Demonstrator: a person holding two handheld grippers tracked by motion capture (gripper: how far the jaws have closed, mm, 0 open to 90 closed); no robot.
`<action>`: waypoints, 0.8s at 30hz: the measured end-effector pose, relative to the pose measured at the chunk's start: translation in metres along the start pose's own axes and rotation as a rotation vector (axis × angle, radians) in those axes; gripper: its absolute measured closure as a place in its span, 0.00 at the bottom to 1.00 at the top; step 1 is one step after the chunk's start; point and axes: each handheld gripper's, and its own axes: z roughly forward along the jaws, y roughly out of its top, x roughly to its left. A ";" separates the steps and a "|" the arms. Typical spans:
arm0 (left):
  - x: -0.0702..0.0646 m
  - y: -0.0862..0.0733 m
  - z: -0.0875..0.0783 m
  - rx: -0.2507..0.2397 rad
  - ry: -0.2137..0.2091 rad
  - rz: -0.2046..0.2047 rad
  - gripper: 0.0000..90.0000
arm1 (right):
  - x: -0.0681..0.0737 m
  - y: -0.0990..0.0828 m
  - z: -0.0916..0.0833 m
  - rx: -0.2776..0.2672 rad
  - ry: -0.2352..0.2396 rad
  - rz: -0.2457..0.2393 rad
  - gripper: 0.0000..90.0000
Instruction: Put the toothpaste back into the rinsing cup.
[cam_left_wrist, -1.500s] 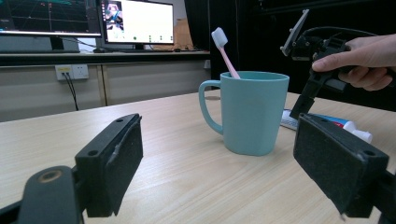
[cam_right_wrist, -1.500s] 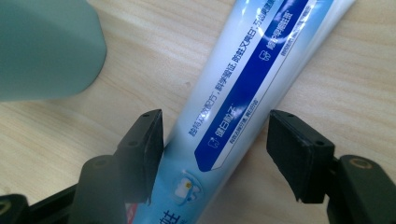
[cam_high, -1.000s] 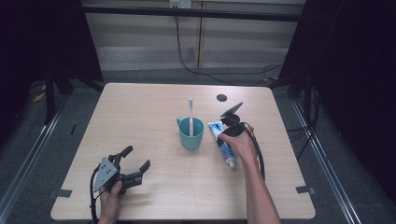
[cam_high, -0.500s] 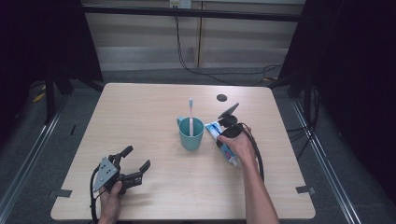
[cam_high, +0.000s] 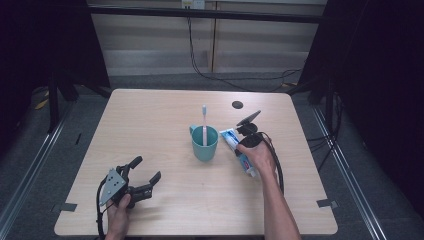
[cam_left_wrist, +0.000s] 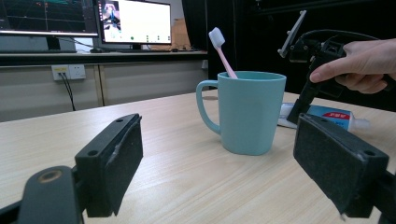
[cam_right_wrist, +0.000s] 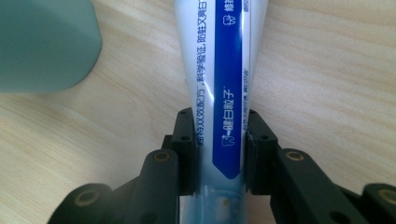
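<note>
A teal mug (cam_high: 205, 145) with a pink toothbrush (cam_high: 204, 117) upright in it stands at mid-table. Just right of it lies a white-and-blue toothpaste tube (cam_high: 230, 136) flat on the wood. My right gripper (cam_high: 244, 142) points down over the tube. Its jaws have just been closing, and in the right gripper view the pads press on both sides of the tube (cam_right_wrist: 224, 70), with the mug's edge (cam_right_wrist: 42, 42) at upper left. My left gripper (cam_high: 145, 168) rests open and empty near the front left, facing the mug (cam_left_wrist: 252, 112) and the toothbrush (cam_left_wrist: 222, 51).
A small black disc (cam_high: 237, 104) lies near the table's far edge (cam_high: 200, 91). Cables hang behind the table. The left gripper view takes in monitors (cam_left_wrist: 135, 21) on a far bench and the other hand's gripper (cam_left_wrist: 301, 105) on the tube (cam_left_wrist: 331, 116).
</note>
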 end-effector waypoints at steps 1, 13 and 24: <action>0.000 0.000 0.000 0.000 0.000 0.000 0.18 | -0.001 -0.001 0.000 -0.004 0.002 0.002 0.80; 0.000 0.000 0.000 0.000 0.000 0.000 0.18 | -0.007 -0.009 -0.009 -0.063 0.043 0.032 0.81; 0.000 0.000 0.000 0.000 0.003 0.000 0.18 | -0.008 -0.017 -0.029 -0.193 0.075 0.047 0.81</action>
